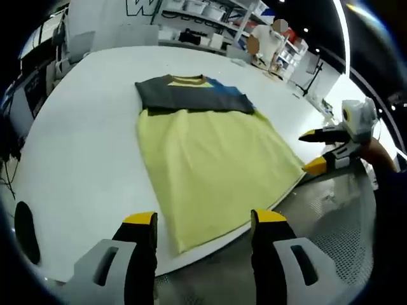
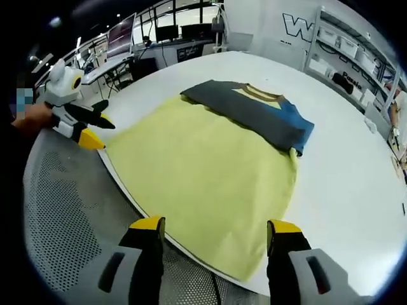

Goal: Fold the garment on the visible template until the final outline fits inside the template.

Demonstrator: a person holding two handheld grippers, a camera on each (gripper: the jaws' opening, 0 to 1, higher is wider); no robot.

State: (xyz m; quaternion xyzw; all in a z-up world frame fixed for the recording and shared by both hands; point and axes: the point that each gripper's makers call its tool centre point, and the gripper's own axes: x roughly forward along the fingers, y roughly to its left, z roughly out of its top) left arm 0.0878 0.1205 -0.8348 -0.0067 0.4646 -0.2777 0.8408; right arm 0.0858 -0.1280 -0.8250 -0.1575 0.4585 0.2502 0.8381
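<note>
**Mid-fold: hem corners next**

Garment (image 1: 210,159) lies flat on white bench (image 1: 82,146), sleeves apparently folded in, dark top far, yellow hem at near edge. Template not discernible. Left gripper (image 1: 205,223) fingers spread, empty, at one hem corner; right gripper (image 2: 216,229) likewise at the other. Next: pinch both hem corners, carry toward collar.

Left gripper (image 1: 203,219) jaws spread, holding nothing. Right gripper (image 2: 217,223) jaws spread, holding nothing.
</note>
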